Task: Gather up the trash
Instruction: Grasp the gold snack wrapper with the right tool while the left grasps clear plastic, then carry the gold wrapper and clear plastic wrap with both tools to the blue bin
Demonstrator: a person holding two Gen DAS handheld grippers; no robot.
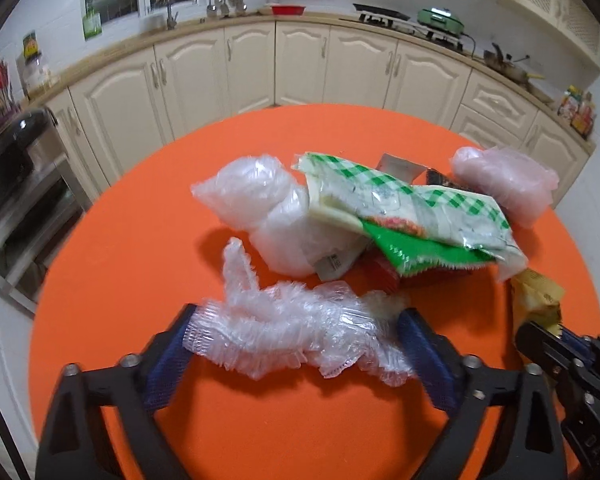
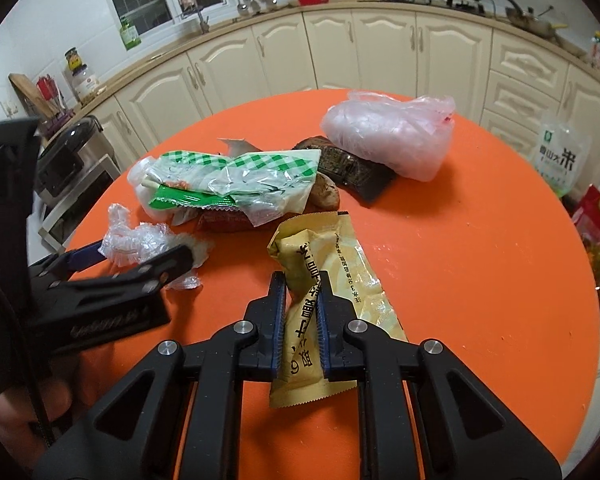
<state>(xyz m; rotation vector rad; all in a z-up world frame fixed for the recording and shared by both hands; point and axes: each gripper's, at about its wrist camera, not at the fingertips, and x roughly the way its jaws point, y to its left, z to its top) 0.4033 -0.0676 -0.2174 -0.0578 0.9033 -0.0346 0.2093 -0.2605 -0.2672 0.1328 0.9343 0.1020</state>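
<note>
Table (image 2: 480, 264): you work on a round orange top; keep both lifts straight up so nothing drags the pile in the middle.
Pile: the green-checked wrapper (image 2: 256, 176) lies over white bags and a dark packet (image 2: 352, 168), with a pink bag (image 2: 384, 140) behind; leave it undisturbed for now.
Right gripper (image 2: 300, 320): your jaws stand narrow, pinched on the yellow wrapper (image 2: 324, 264) across its middle. The grip looks sound; lift slowly, since both loose ends will probably flap.
Yellow wrapper: flat, creased foil-like packet with dark print, lying near the table's front edge, just beside the pile and apart from it.
Left gripper (image 1: 296, 344): your jaws stand fairly wide, one on each side of the clear plastic film (image 1: 284, 332). Whether the pads press on it yet, I cannot tell for sure; it looks loosely bracketed.
Clear plastic film: crumpled, light, springy, lying at the front of the table, near the white bags. Close fully and low on the thickest bunch, or it will likely slip out.
</note>
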